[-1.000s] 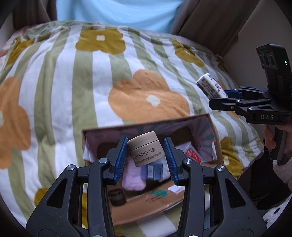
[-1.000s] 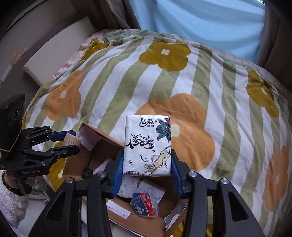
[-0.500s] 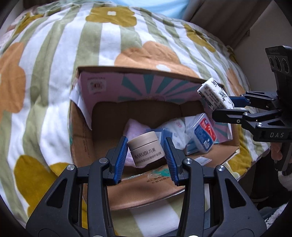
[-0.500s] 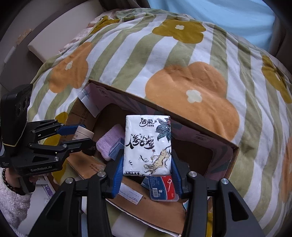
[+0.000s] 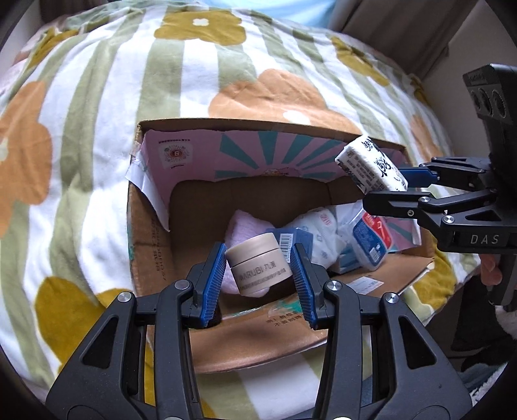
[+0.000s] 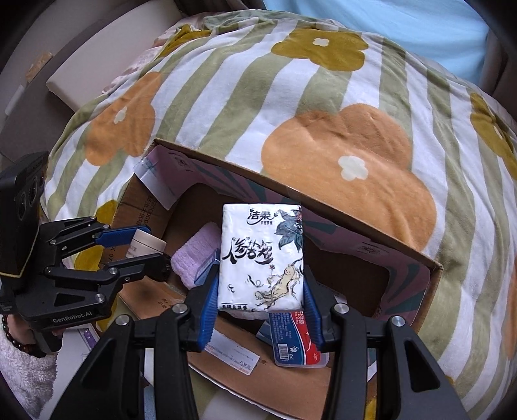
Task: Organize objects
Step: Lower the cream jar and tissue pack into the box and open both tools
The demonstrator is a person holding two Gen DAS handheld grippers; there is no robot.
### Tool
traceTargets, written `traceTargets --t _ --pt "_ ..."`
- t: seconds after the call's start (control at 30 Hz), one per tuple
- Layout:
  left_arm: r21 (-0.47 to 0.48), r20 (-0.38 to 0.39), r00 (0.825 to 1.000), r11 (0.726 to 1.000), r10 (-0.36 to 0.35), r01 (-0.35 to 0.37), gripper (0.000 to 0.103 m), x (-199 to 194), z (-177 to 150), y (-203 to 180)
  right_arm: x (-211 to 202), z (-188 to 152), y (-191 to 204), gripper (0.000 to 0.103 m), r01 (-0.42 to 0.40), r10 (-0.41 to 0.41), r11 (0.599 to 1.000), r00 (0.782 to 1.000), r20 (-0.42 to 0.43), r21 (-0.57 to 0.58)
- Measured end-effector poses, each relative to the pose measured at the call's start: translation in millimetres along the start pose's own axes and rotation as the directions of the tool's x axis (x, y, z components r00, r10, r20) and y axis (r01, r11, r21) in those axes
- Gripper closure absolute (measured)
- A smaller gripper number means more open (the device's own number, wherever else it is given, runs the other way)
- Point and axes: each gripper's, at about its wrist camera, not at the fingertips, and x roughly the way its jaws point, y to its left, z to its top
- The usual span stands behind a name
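Observation:
My left gripper (image 5: 258,278) is shut on a beige cream jar (image 5: 258,266) and holds it over the near part of an open cardboard box (image 5: 152,232). My right gripper (image 6: 260,290) is shut on a white tissue pack (image 6: 261,255) with ink drawings, held above the box (image 6: 404,258). The left gripper also shows in the right wrist view (image 6: 142,252), and the right gripper in the left wrist view (image 5: 387,190). Inside the box lie a pink towel (image 5: 240,226), a blue-and-red floss pack (image 5: 371,239) and white packets (image 5: 318,226).
The box sits on a bed under a striped blanket (image 5: 97,97) with orange and mustard flowers. A white headboard cushion (image 6: 106,51) lies at the far left. A blue curtain (image 6: 387,19) hangs behind the bed.
Both grippers have come down from above the blanket to over the open box, each holding its item. In the last half second they moved only slightly.

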Motion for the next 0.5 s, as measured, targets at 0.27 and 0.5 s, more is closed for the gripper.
traceTargets --t 0.27,0.5 --pt "-0.045 -0.003 1.0 0.999 -0.013 0.013 0.0 4 -2 5 22 1 -10 0.0 -0.094 0.098 0.994 0.993 -0.072 0.051" --pt "-0.042 -0.007 1.0 0.999 -0.009 0.009 0.0 0 -3 7 18 -6 -17 0.0 -0.08 0.085 0.993 0.995 -0.059 0.083"
